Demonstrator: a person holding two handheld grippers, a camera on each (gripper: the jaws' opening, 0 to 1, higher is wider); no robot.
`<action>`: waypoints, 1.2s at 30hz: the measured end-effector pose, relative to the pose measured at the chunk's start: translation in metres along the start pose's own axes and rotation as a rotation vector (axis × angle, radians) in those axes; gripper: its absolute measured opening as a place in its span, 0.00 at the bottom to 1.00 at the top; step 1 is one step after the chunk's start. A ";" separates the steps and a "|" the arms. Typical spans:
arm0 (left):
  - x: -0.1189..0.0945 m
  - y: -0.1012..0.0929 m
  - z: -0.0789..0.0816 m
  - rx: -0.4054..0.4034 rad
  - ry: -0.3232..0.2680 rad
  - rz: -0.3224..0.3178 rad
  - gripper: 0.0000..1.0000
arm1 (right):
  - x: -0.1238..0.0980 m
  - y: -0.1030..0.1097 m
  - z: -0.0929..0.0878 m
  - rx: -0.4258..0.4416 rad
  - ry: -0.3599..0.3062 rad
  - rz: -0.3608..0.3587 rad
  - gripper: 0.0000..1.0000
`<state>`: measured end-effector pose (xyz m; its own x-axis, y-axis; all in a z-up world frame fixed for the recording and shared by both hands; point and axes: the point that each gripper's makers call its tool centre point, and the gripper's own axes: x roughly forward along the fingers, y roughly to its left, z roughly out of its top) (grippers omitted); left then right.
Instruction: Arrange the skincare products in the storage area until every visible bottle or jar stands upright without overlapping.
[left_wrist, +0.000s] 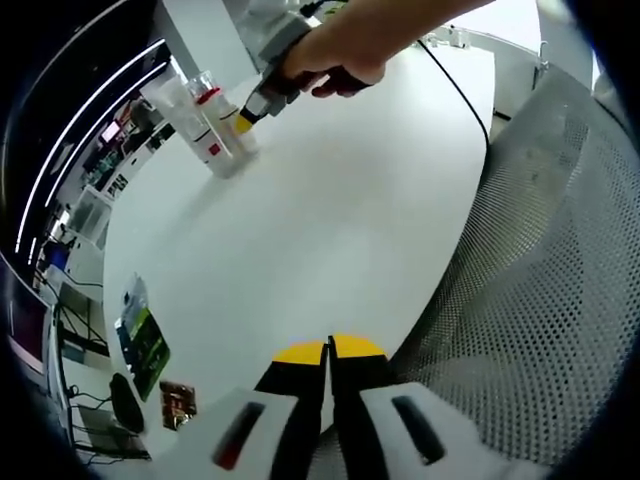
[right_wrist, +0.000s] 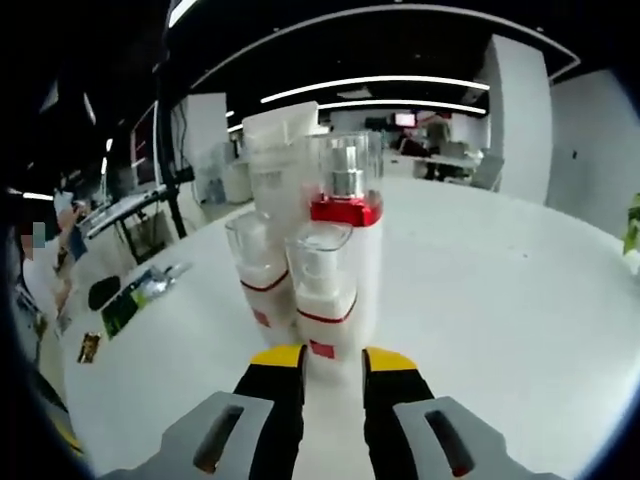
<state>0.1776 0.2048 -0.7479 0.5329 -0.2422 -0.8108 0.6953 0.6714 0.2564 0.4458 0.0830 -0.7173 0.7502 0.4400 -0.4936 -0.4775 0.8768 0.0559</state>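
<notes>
Skincare bottles (right_wrist: 310, 260) stand upright in a tight cluster on the white tabletop (right_wrist: 500, 300), dead ahead at 12 o'clock in the right gripper view. I count a tall bottle with a red collar and clear cap (right_wrist: 346, 215), two shorter clear-capped bottles with red bands in front of it, the nearer one (right_wrist: 322, 295) and another (right_wrist: 258, 275) at its 10 o'clock, and a pale tube (right_wrist: 275, 160) behind them. My right gripper (right_wrist: 332, 362) has its yellow-tipped jaws spread, one to each side of the nearer short bottle's base; I cannot tell whether they touch it.

From the left gripper view the same cluster (left_wrist: 205, 125) sits far off at 11 o'clock, with a hand (left_wrist: 340, 55) bringing the right gripper (left_wrist: 243, 118) right up against it. My left gripper (left_wrist: 328, 352) is clenched, jaws pressed together with nothing between them, at the near edge of the tabletop (left_wrist: 330, 220). A perforated metal surface (left_wrist: 540, 290) lies at 3 o'clock. A green packet (left_wrist: 145, 340) lies at 8 o'clock.
</notes>
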 end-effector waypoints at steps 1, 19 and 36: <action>0.000 0.000 0.000 -0.001 -0.002 0.001 0.00 | 0.000 0.000 0.000 -0.002 0.000 0.000 0.19; -0.003 0.009 0.004 -0.009 -0.022 0.040 0.00 | -0.080 0.048 -0.012 -0.102 -0.013 0.247 0.21; -0.025 0.025 0.040 0.002 -0.192 0.149 0.00 | -0.180 0.058 -0.045 -0.116 0.095 0.311 0.35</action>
<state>0.2010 0.1991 -0.7002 0.7113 -0.2699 -0.6490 0.6033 0.7082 0.3667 0.2625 0.0456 -0.6642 0.5175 0.6580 -0.5470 -0.7295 0.6734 0.1200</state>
